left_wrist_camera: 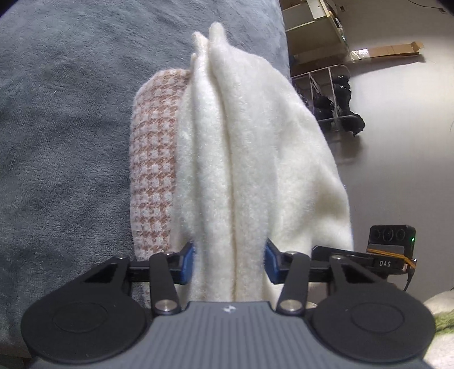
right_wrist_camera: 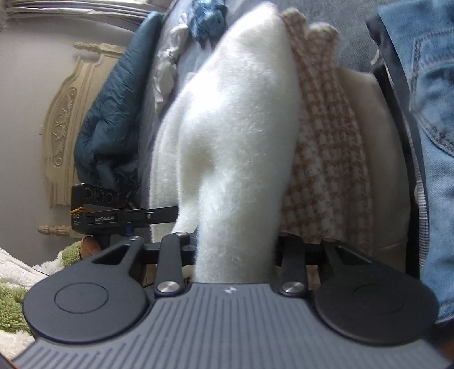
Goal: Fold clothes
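Observation:
A fluffy white garment [left_wrist_camera: 255,156] rises in folded layers from between the blue pads [left_wrist_camera: 187,262] of my left gripper [left_wrist_camera: 229,264], which is shut on it. In the right wrist view the same white garment [right_wrist_camera: 235,127] bulges up from my right gripper [right_wrist_camera: 235,249], also shut on it, and its fluff hides the pads. Both grippers hold it close together along one edge. A tan-and-white houndstooth garment [left_wrist_camera: 153,170] lies beneath it on the bed, showing again to the right as the houndstooth garment [right_wrist_camera: 326,156].
A grey plush blanket [left_wrist_camera: 56,127] covers the bed. Off its edge are floor, a shelf [left_wrist_camera: 312,28] and a rack of dark items [left_wrist_camera: 340,105]. A teal quilt [right_wrist_camera: 113,99], crumpled blue cloth [right_wrist_camera: 207,20], cream fabric [right_wrist_camera: 383,142], denim [right_wrist_camera: 434,142] and carved headboard [right_wrist_camera: 65,113] surround the work.

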A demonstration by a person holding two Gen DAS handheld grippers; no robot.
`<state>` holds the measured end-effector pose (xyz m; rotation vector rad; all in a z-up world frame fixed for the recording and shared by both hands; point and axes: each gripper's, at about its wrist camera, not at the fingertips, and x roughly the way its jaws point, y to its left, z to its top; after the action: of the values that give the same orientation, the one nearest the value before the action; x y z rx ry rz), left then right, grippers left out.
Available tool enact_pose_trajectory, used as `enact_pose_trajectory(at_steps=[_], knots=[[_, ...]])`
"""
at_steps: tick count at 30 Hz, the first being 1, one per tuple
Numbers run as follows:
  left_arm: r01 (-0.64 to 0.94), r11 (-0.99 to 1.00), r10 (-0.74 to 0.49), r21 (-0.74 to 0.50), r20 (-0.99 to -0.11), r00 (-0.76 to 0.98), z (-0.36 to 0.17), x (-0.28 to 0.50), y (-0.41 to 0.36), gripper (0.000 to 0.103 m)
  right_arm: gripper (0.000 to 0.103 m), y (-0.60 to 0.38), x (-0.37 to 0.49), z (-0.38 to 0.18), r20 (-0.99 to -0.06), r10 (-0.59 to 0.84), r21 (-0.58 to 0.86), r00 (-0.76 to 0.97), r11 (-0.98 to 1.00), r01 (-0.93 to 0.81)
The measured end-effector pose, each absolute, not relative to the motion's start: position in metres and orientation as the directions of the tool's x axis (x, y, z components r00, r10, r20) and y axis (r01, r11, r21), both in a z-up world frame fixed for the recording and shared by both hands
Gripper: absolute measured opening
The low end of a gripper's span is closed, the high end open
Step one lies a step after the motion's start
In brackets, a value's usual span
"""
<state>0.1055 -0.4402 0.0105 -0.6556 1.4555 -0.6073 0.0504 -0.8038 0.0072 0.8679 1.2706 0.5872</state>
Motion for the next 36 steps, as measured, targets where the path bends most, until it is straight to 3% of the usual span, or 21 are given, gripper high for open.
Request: enact_pose_trajectory(at_steps=[9, 15, 21, 24, 26, 27, 32, 36], knots=[[-0.004, 0.655, -0.755, -0.755, -0.655, -0.007, 0.032, 0.090, -0.431, 0.044, 0.031, -0.805, 0.039, 0.026, -0.535, 0.812, 0.842, 0.233, 0.537, 0.061], [-0.019, 0.685, -0.727, -0.728, -0.682, -0.081, -0.006, 0.071, -0.437, 0.046, 0.030, -0.802, 0.017, 0.002, -0.597, 0.785, 0.803, 0.166, 0.585, 0.116], [0.046, 0.671, -0.736, -0.740, -0.673, -0.079, 0.005, 0.074, -0.438, 0.048, 0.031, -0.803, 0.019, 0.012, -0.606, 0.774, 0.793, 0.180, 0.605, 0.071], [0.073, 0.687, -0.715, -0.723, -0.691, -0.103, -0.007, 0.074, -0.440, 0.060, 0.040, -0.801, 0.019, -0.012, -0.639, 0.756, 0.769, 0.138, 0.628, 0.121], [0.051, 0.684, -0.720, -0.728, -0.685, -0.110, -0.010, 0.074, -0.437, 0.064, 0.063, -0.803, 0.020, -0.029, -0.652, 0.751, 0.755, 0.110, 0.629, 0.184], [0.038, 0.679, -0.726, -0.733, -0.679, -0.107, -0.007, 0.075, -0.435, 0.064, 0.065, -0.805, 0.021, -0.031, -0.660, 0.745, 0.745, 0.098, 0.632, 0.212], [0.075, 0.718, -0.693, -0.692, -0.721, -0.022, 0.030, 0.077, -0.414, 0.064, 0.067, -0.820, 0.024, 0.020, -0.772, 0.626, 0.636, 0.112, 0.759, 0.139], [0.120, 0.718, -0.696, -0.685, -0.706, 0.131, 0.066, 0.085, -0.403, 0.063, 0.064, -0.827, 0.047, 0.078, -0.779, 0.558, 0.581, 0.287, 0.814, -0.007]])
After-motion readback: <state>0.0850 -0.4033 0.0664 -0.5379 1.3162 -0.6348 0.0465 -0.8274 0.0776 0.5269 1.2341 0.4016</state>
